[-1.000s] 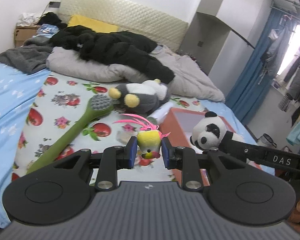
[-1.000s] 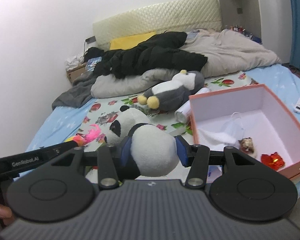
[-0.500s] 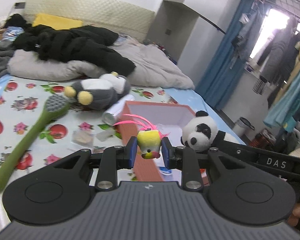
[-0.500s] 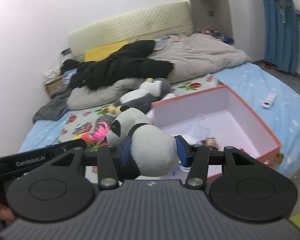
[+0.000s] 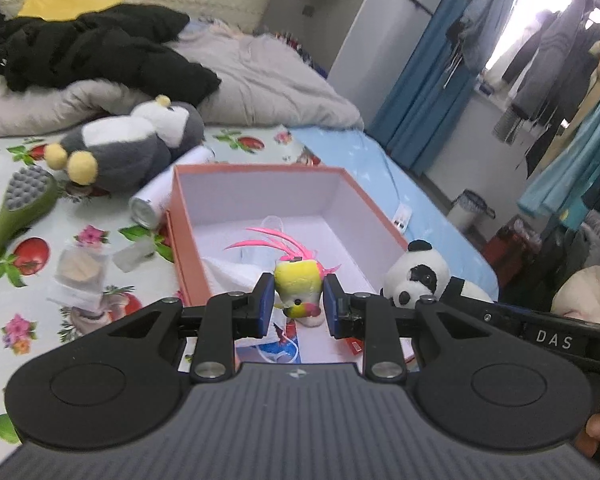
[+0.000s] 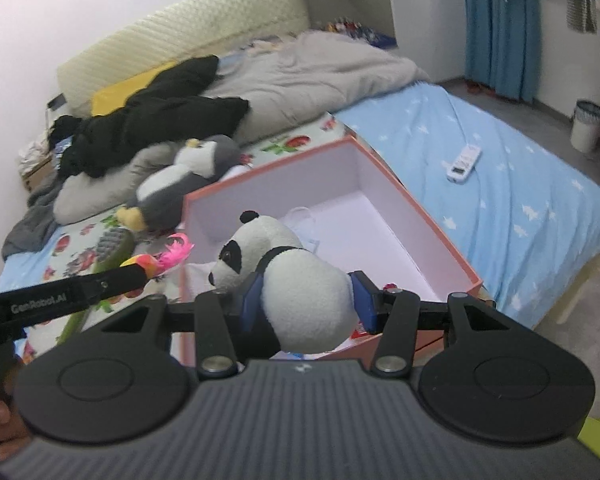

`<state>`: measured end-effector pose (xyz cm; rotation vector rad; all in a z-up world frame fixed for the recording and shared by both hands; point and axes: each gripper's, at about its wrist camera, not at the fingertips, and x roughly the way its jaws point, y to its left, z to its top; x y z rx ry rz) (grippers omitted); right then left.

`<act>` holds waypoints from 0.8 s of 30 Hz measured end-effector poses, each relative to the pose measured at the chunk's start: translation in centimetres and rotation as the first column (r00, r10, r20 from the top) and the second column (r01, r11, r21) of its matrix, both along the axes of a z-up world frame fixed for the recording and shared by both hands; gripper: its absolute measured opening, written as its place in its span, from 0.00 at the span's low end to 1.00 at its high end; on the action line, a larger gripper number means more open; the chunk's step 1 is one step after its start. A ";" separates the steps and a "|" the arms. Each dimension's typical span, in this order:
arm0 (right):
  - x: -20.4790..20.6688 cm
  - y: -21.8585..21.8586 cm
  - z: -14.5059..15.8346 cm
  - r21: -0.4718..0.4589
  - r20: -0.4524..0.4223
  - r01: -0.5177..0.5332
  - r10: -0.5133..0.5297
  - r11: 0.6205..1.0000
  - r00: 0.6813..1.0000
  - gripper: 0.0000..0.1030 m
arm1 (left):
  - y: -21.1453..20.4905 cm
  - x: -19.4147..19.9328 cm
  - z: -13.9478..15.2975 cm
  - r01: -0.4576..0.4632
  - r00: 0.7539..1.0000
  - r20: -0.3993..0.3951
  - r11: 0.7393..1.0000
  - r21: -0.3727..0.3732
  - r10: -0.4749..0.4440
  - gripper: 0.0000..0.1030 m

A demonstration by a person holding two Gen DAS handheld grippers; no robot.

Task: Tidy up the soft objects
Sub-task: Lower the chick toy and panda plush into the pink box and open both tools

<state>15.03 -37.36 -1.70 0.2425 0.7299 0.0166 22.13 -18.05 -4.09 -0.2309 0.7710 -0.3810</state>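
Over rigid pink box: left claw pinches fuzzy feathered chick; right claw squeezes plush panda.

Both toys carried from bedspread to over the box, apparently lower

Left gripper clamps the yellow bird toy over the open pink box, the panda plush at its right, the penguin plush lying behind.
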 end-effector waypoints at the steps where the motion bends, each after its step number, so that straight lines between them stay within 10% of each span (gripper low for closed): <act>1: 0.7 -0.4 -0.5 0.005 -0.012 0.007 -0.007 1.000 1.000 0.51 | -0.5 0.9 -0.4 0.003 1.000 -0.009 1.000 0.007 -0.003 0.30; 24: 13.9 -4.2 -10.0 0.044 -0.216 0.032 -0.022 0.999 0.976 0.52 | -6.9 15.0 -9.0 0.104 0.985 -0.153 0.982 0.159 -0.079 0.39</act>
